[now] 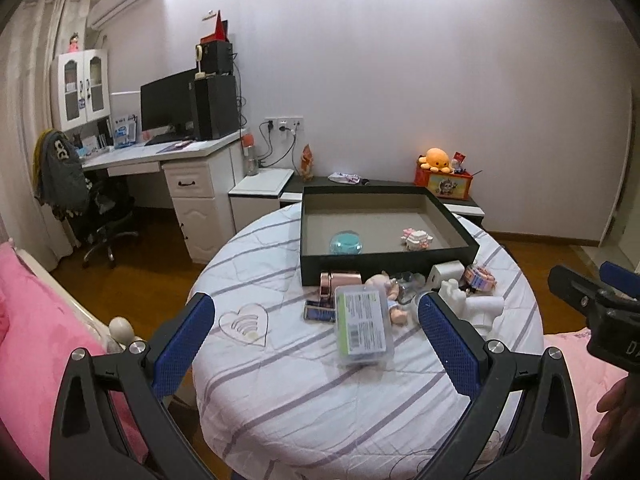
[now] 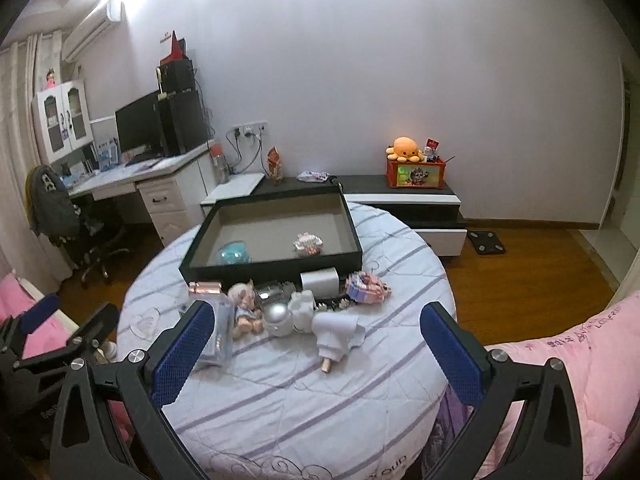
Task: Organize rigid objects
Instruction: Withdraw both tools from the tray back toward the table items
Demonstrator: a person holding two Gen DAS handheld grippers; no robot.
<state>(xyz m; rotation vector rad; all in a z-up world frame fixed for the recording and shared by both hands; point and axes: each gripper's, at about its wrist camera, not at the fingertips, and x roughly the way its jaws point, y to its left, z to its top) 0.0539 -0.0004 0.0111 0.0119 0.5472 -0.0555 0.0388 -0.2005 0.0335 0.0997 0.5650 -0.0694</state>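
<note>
A black tray (image 1: 384,262) (image 2: 248,270) sits at the far side of a round table covered in striped cloth (image 1: 304,392) (image 2: 288,396). Inside it lie a teal round object (image 1: 346,243) (image 2: 234,255) and a small pink-white block figure (image 1: 417,238) (image 2: 308,243). In front of the tray lies a pile: a clear plastic case (image 1: 362,326), a doll (image 1: 390,294) (image 2: 246,308), a white charger (image 2: 320,282), a pink block model (image 2: 366,288), a silver ball (image 2: 279,317), a white plastic piece (image 2: 336,336). My left gripper (image 1: 316,322) and right gripper (image 2: 316,328) are open and empty, above the table's near side.
A pink quilt (image 2: 560,360) lies to the right and pink bedding (image 1: 36,320) to the left. A desk with monitor (image 1: 168,106) and an office chair (image 1: 100,216) stand at back left. A low cabinet with an orange plush (image 2: 404,149) stands behind the table.
</note>
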